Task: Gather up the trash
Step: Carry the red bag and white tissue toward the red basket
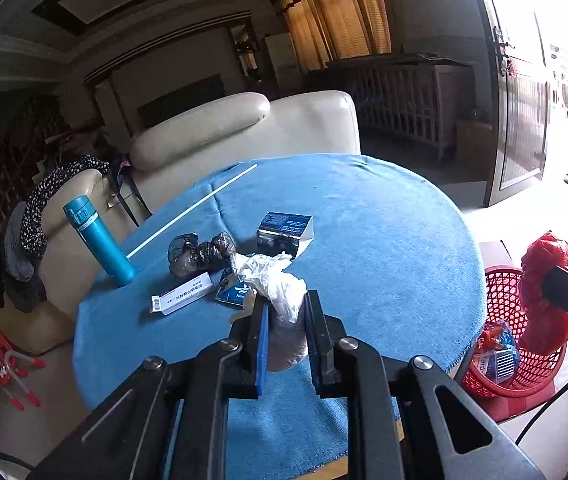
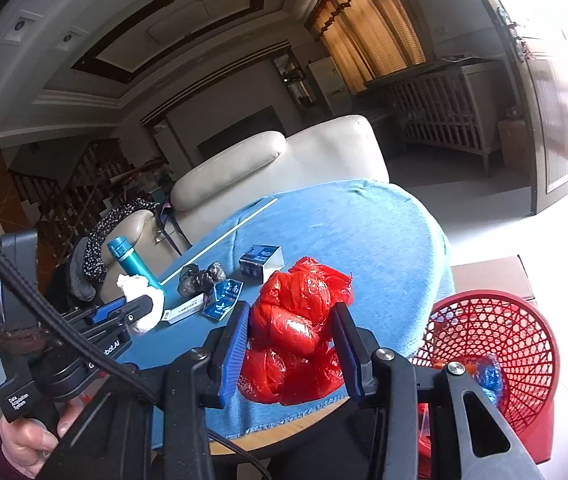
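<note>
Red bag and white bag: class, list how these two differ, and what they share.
The red bag is glossy red and bulkier; the white bag is pale and smaller. The right gripper holds the red bag beside the basket; the left gripper holds the white bag above the table. Both are crumpled plastic.

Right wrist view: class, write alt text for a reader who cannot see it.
The right gripper clamps a crumpled red plastic bag above a round table's blue cloth, beside a red mesh plastic basket. Boxes, packets and a teal bottle lie behind.

Items counted on the blue table and beside it.
Two plastic bags: one white point(image 1: 279, 280), one red point(image 2: 296, 332). Three cartons point(image 1: 181, 299) point(image 1: 284, 232) point(image 1: 232, 291), one bottle point(image 1: 97, 240), one basket point(image 1: 512, 332).
</note>
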